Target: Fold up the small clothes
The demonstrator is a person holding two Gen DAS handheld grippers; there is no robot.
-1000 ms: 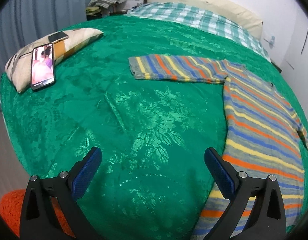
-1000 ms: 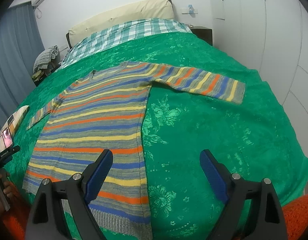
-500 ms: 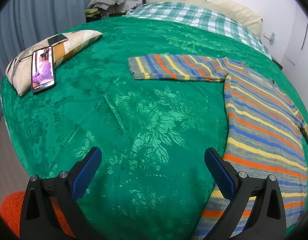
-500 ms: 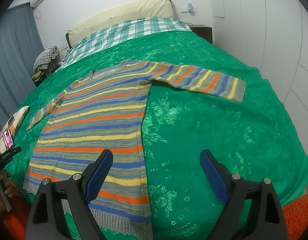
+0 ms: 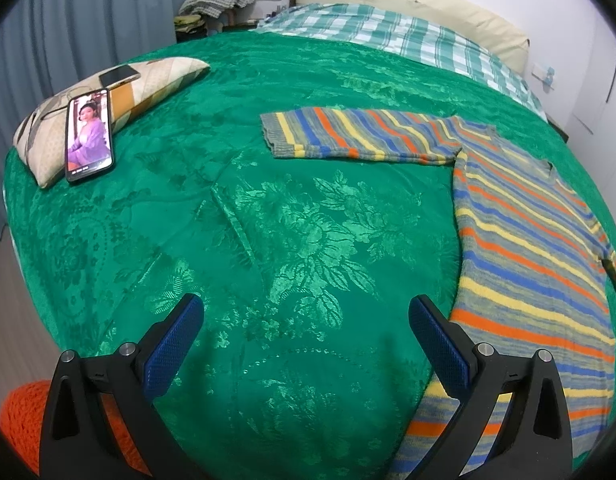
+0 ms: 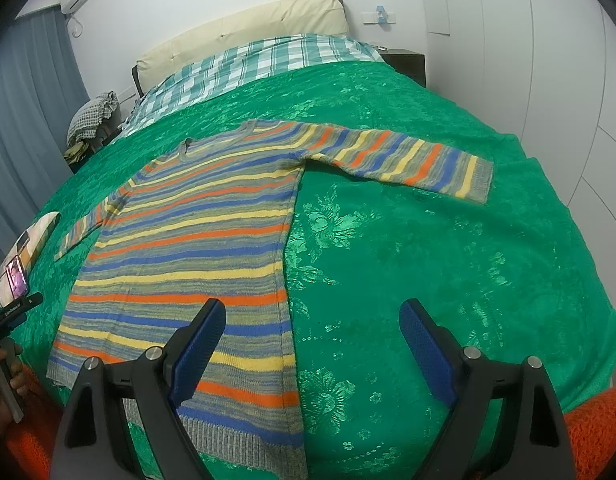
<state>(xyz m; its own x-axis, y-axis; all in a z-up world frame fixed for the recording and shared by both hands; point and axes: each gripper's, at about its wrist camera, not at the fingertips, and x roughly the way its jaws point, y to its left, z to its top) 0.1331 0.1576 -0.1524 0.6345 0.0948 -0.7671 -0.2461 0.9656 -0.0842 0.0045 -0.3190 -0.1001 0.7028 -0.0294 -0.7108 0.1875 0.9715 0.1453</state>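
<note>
— So where does the striped sweater (image 6: pixel 196 248) lie?

— Flat on the green bedspread (image 5: pixel 268 220), front down or up cannot be told, with both sleeves stretched out sideways and the grey ribbed hem toward the near edge of the bed.

— And the right gripper (image 6: pixel 311 344)?

— It hangs above the near part of the bed, jaws spread wide with nothing between the blue pads. The sweater's right side seam runs down just under its left finger, so that finger sits over the striped body near the hem while the other finger is over bare bedspread.

— What about the left gripper (image 5: pixel 306 340)?

— Also wide apart and empty. The sweater is off to its right: its right finger overlaps the lower edge of the striped body, and the near sleeve (image 5: pixel 359 140) lies well ahead of it, across the bedspread.

— Anything else on the bed?

— A patterned cushion (image 5: pixel 108 108) at the far left, with a lit phone (image 5: pixel 88 136) leaning on it and a second, dark phone (image 5: pixel 119 75) lying on top. A checked sheet (image 6: pixel 268 60) covers the head end, below a cream headboard (image 6: pixel 244 32).
</note>
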